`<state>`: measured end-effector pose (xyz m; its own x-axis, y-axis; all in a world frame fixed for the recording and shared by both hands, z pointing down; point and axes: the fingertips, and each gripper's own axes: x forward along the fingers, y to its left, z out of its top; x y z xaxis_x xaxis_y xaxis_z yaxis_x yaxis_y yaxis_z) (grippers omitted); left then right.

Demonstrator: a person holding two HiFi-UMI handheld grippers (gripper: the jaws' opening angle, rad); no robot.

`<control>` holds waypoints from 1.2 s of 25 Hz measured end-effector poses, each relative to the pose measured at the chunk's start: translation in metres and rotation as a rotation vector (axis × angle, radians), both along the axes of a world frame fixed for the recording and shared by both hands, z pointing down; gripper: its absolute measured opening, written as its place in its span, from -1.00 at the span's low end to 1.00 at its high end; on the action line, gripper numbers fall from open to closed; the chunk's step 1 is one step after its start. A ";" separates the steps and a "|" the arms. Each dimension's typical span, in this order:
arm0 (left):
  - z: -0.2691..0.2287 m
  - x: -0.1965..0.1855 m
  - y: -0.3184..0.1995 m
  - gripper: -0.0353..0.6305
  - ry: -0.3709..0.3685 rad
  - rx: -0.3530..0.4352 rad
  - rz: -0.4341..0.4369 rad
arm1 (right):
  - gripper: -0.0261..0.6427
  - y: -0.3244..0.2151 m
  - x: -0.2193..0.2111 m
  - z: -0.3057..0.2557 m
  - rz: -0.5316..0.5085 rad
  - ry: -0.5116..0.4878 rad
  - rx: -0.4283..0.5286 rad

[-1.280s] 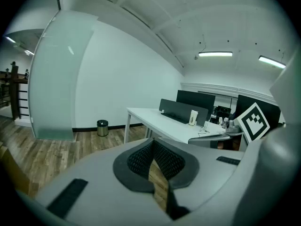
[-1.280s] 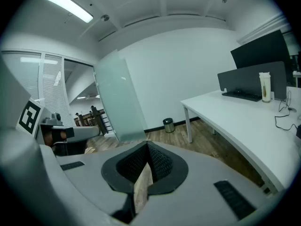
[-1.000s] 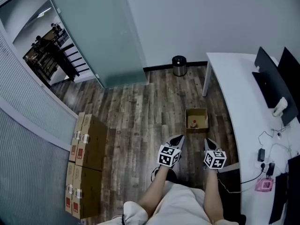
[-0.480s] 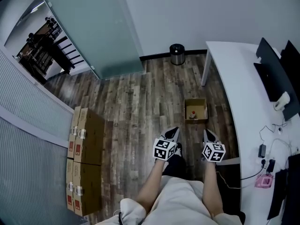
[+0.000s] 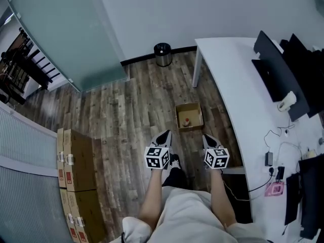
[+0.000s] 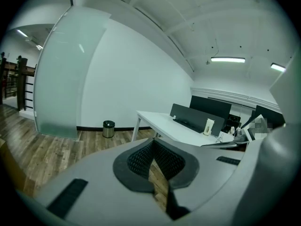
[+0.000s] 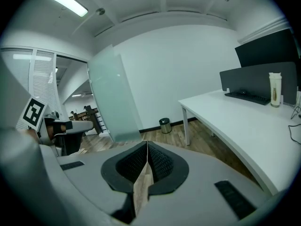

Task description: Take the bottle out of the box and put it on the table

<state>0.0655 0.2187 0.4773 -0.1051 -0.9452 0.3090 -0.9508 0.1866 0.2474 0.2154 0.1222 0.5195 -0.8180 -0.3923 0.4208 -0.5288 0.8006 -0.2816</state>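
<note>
A small open cardboard box [image 5: 189,110] stands on the wooden floor beside the white table [image 5: 238,85]. In it stands a small bottle [image 5: 186,122] with a red top. My left gripper [image 5: 166,134] hovers just short of the box's near left corner, its jaws shut and empty [image 6: 153,141]. My right gripper [image 5: 206,137] is held near the box's near right corner, also shut on nothing [image 7: 147,143]. Neither gripper touches the box. The box and bottle are hidden in both gripper views.
Dark monitors [image 5: 276,72], a white cup [image 5: 287,101] and cables sit on the table. A black waste bin [image 5: 162,54] stands by the far wall. Stacked cartons [image 5: 76,166] line the left, and a frosted glass partition [image 5: 66,29] stands behind them. The table leg [image 5: 195,72] is near the box.
The person has stepped forward, so the whole head view has shifted. Both grippers have come slightly nearer the box. Their jaws stay shut.
</note>
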 end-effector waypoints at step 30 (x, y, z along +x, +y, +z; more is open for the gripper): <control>0.006 -0.145 -0.164 -0.85 0.018 -0.005 0.096 | -0.80 -0.138 -0.135 0.008 0.051 0.062 -0.026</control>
